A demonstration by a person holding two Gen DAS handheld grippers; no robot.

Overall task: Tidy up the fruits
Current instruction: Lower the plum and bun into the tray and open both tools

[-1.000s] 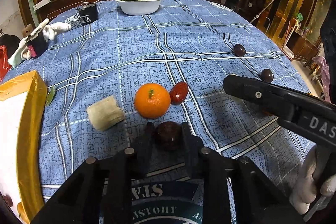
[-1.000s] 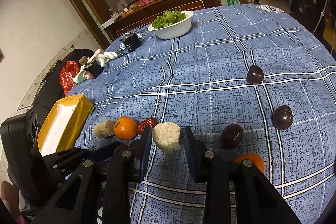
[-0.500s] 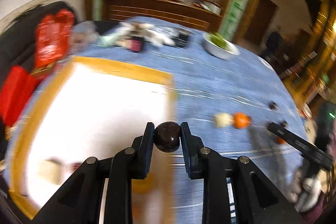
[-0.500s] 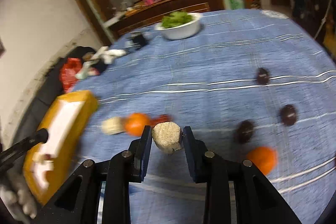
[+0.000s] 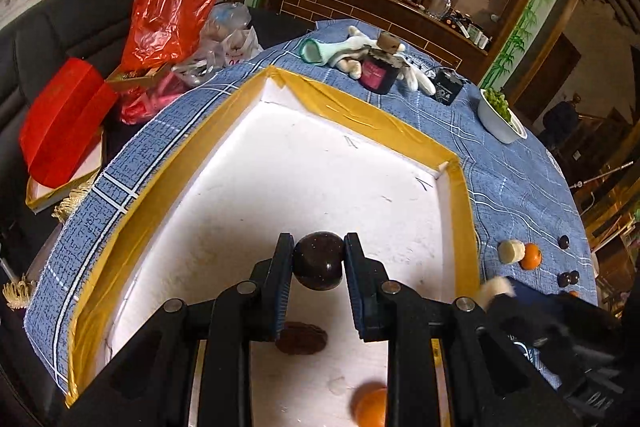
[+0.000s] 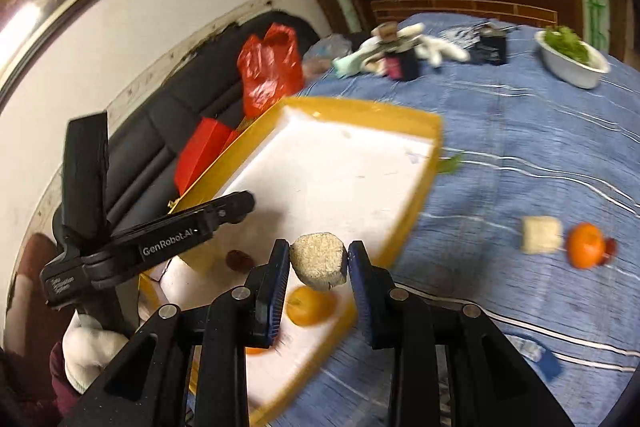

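- My left hand-held gripper (image 5: 318, 261) is clamped on a dark fruit (image 5: 319, 259) above the tray (image 5: 372, 115): I should lower, then release on bare floor.
- My right hand-held gripper (image 6: 319, 261) grips a pale chunk (image 6: 319, 260) over the tray's near-right rim; I should clear the orange (image 6: 310, 305).

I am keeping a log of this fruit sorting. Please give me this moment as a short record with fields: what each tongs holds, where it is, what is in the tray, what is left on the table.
left tongs: shut on round dark-brown fruit, above the yellow-rimmed white foam tray
right tongs: shut on pale rough-cut fruit chunk, over the tray's near corner
in tray: flat brown fruit, orange tangerine
left on blue checked tablecloth: pale chunk, second tangerine, small dark fruits
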